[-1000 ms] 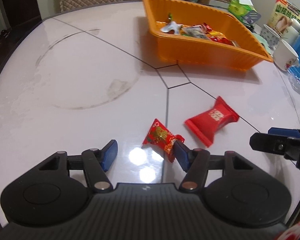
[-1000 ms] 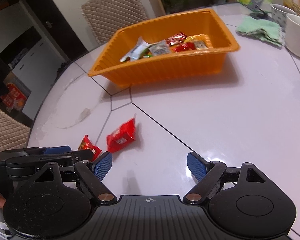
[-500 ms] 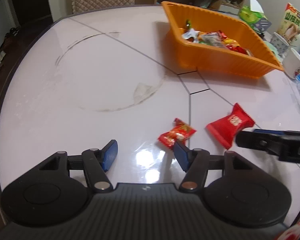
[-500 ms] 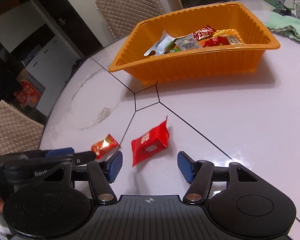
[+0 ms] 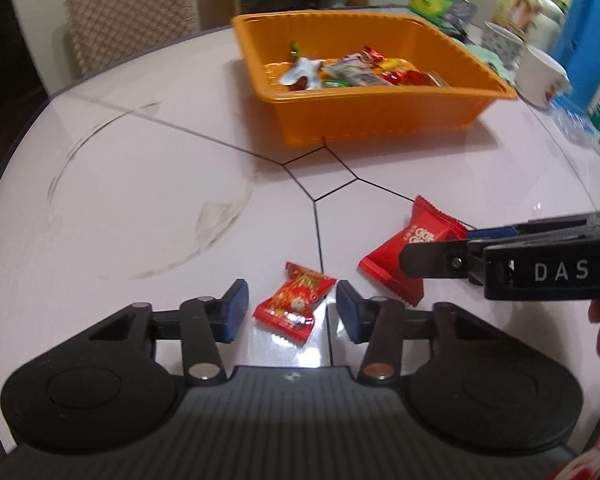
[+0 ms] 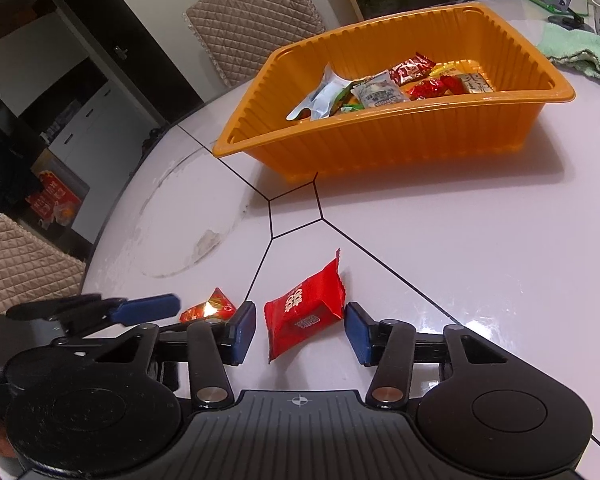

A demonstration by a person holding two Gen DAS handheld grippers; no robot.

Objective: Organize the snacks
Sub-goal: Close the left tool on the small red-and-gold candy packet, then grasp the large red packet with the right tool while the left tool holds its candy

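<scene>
Left gripper (image 5: 290,310): jaws have just been closing, small red candy (image 5: 296,305) lies between the pads, not yet pinched.
Right gripper (image 6: 300,330): jaws have just been closing around red snack packet (image 6: 305,312); pads beside it, not visibly pressing.
Orange tray (image 6: 400,142): beyond both packets, holding mixed wrapped snacks (image 6: 392,88).
Table (image 6: 460,248): white.

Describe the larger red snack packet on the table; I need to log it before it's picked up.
The larger red snack packet is a glossy pillow-shaped wrapper with crimped, serrated ends and white characters printed on top. It lies flat on the white table, in front of the orange bin, between the right gripper's closing blue pads, which are not yet pressing it.
</scene>
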